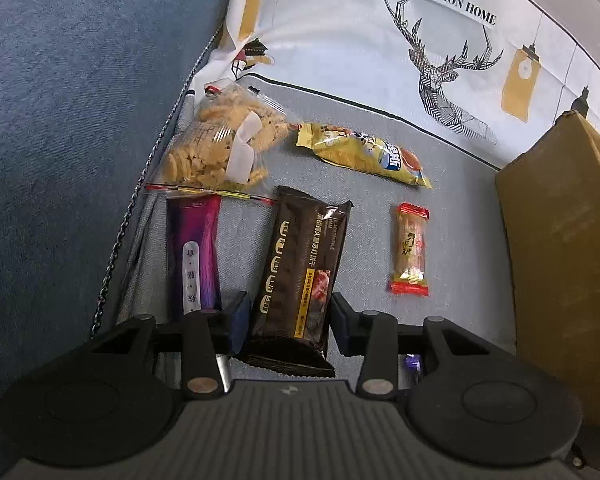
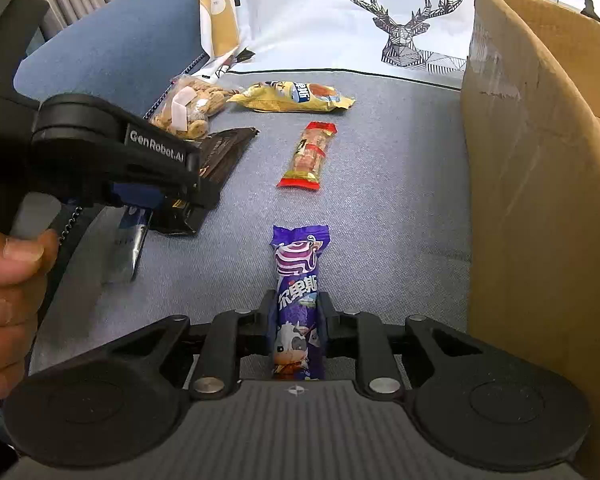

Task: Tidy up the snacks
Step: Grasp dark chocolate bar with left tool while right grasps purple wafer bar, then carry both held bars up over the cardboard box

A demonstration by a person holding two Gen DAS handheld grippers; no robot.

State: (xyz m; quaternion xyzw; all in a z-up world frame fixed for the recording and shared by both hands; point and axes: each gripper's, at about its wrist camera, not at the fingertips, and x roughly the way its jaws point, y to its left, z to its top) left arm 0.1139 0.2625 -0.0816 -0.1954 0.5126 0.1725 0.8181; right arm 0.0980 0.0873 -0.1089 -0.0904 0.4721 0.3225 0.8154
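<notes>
My left gripper [image 1: 287, 312] is shut on a dark brown biscuit pack [image 1: 300, 264], with a finger on each long side; from the right wrist view the gripper [image 2: 188, 196] holds the pack [image 2: 220, 152] near its lower end. My right gripper [image 2: 294, 312] is shut on a purple candy pack [image 2: 298, 288] lying on the grey sofa seat. Also on the seat lie a red-and-gold snack bar [image 1: 410, 250] [image 2: 310, 154], a yellow snack bag [image 1: 364, 154] [image 2: 296, 96], a clear bag of cookies [image 1: 216, 144] [image 2: 188, 108] and a purple-magenta pack [image 1: 198, 252].
A cardboard box [image 1: 560, 240] [image 2: 540, 180] stands at the right edge of the seat. A white deer-print cushion [image 1: 420, 40] [image 2: 340, 16] leans at the back. The blue sofa arm [image 1: 60, 120] rises on the left.
</notes>
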